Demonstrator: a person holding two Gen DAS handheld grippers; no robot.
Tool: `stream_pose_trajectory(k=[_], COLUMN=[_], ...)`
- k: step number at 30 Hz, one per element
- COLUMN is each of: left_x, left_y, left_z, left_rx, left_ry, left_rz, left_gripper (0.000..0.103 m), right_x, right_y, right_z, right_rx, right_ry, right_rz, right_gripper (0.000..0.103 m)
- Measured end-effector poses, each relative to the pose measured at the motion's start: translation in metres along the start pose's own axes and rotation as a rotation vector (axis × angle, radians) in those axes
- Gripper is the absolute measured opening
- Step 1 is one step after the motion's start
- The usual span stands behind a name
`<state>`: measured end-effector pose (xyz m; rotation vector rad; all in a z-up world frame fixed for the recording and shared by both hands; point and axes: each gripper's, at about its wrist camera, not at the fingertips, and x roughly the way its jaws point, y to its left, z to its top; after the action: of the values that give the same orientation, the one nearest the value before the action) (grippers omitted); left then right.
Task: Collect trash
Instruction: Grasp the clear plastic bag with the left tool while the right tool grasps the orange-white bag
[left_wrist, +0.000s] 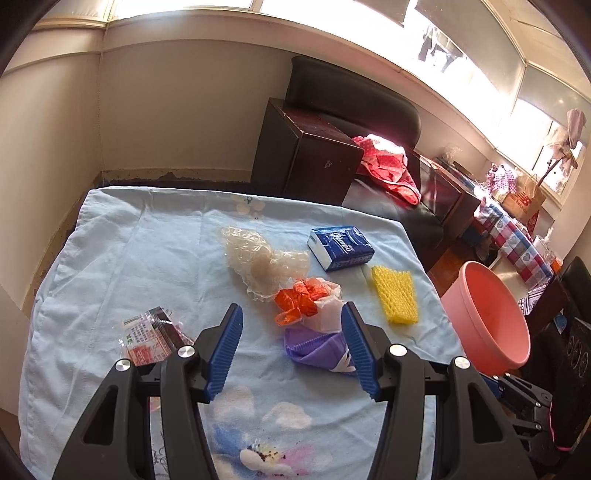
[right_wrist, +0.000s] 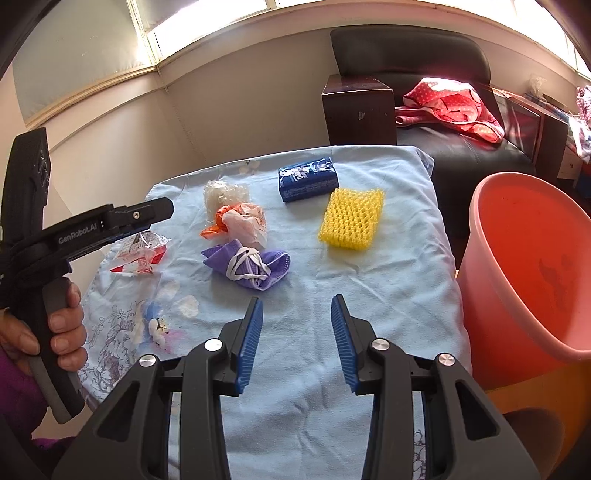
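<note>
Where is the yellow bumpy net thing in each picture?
Left wrist view: the yellow foam net lies right of centre, beyond the right finger of the left tool.
Right wrist view: it lies upper middle, above the right tool.
Shared landmark: the blue tissue pack just behind it.

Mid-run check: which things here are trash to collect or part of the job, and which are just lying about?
Job:
purple face mask
orange and white plastic bag
clear crumpled plastic
red printed wrapper
yellow foam net
pink bin
left gripper, right gripper, both open

Lying about, probably:
blue tissue pack, looks unopened
red dotted cloth
dark wooden box
</note>
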<state>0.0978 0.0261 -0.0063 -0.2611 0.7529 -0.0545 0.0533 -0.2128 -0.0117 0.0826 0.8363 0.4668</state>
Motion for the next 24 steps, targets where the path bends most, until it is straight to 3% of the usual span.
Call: stream_pose_trajectory(k=[10,16,18,20,24], left_x=[0.076,0.11,0.115,0.115,0.106], left_y=[0.026,0.028,0.026,0.025,0.029], left_z=[0.047,0.055,0.055,0.056,0.059], left_rx=[-0.284,-0.295,-0.282,-0.265,-0.262], left_ry=[0.104,0.167,0.165,0.154,0.126], left_rz=[0.102,0.148,0.129,0.118,0.103], left_gripper=[0.055,0.055,0.049,0.029,0.027], right_x=[0.015,0.03,0.038,0.046,0.058], right_y=[0.001,0.014,0.016,0.017,0.017], right_z=[0.015,0.025,0.028,0.032,0.042], right_rx=[-0.024,-0.092,-0.105,-0.117,-0.123], right_ry=[0.0,0.037,0.057,0.08,0.105], right_rz=[0.095,0.158,0.166,0.165,0.173], right_gripper=[0.039,0.039,0.039,0.041,0.045])
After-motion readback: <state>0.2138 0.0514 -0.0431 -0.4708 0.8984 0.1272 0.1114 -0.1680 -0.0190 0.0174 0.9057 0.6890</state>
